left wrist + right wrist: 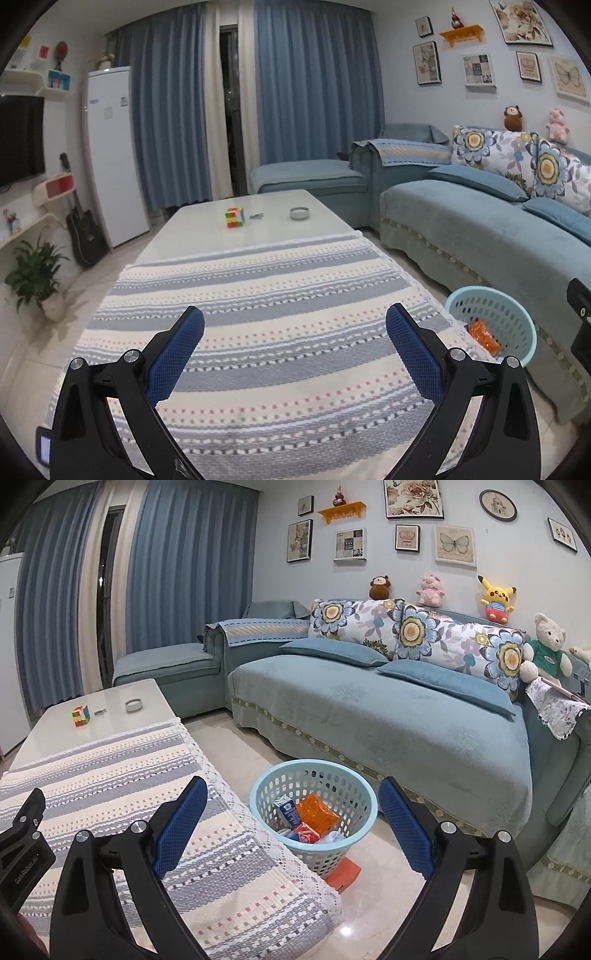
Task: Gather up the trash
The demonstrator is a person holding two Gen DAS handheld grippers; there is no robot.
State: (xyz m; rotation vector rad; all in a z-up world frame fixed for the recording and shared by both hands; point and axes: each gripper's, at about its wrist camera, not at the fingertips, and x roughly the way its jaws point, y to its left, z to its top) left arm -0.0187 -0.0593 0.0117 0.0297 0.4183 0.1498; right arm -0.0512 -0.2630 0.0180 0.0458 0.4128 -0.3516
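Both grippers, left [295, 339] and right [291, 812], hover with jaws spread wide, holding nothing. The pale-blue perforated plastic basket [258, 797] stands on the floor beside the striped woven tablecloth [110, 775], holding an orange wrapper [317, 810] and small cartons [288, 808].

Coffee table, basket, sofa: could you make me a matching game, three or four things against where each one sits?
Things:
1. Colour cube
2. Orange packet
3. Yellow plush toy
4. Striped cloth

Places:
A. On top of the sofa back
B. Inside the light blue basket
C. Draped over the near end of the coffee table
D. On the bare far end of the coffee table

Pairs: 1-D, 2-B, 3-A, 4-C
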